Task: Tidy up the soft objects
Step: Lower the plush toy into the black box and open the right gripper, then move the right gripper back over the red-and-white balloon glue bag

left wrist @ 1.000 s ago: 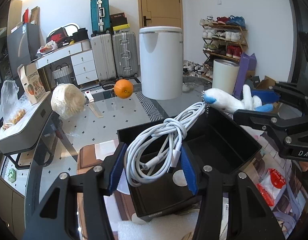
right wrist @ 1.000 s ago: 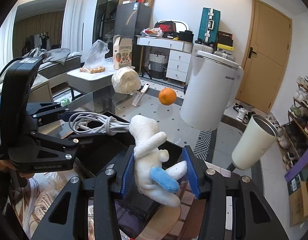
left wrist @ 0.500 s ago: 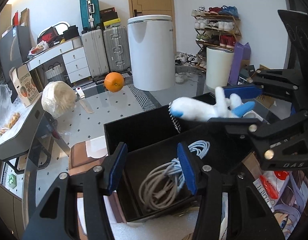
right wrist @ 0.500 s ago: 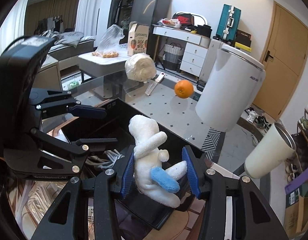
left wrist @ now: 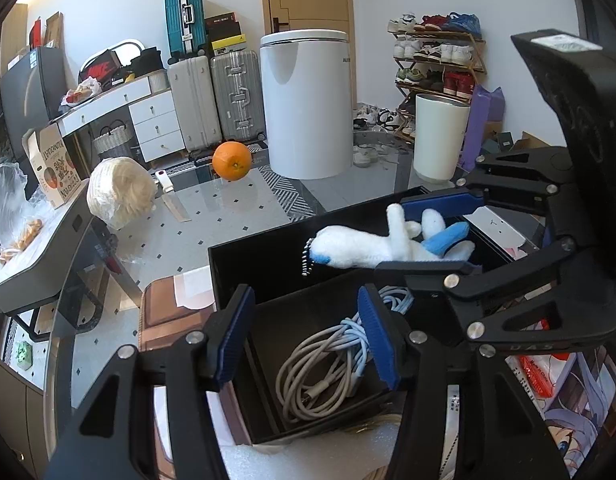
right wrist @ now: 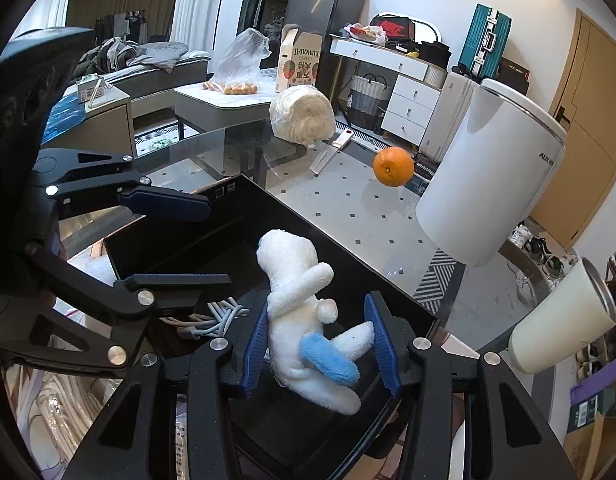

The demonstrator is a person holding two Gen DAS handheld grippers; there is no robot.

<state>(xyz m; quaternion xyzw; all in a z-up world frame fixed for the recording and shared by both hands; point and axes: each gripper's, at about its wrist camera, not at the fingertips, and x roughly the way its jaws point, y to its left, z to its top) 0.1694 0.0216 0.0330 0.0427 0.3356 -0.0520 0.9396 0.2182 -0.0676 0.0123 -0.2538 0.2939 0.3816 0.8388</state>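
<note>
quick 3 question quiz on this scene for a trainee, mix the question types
1. True or false: the left tool is gripping the coiled cable.
2. Which tool has the white plush toy between its pads? A) left B) right C) neither
3. Fill in: the cable lies inside the black ____.

Key:
1. False; its pads are apart with nothing between them, and the cable lies in the box below.
2. B
3. box
</note>
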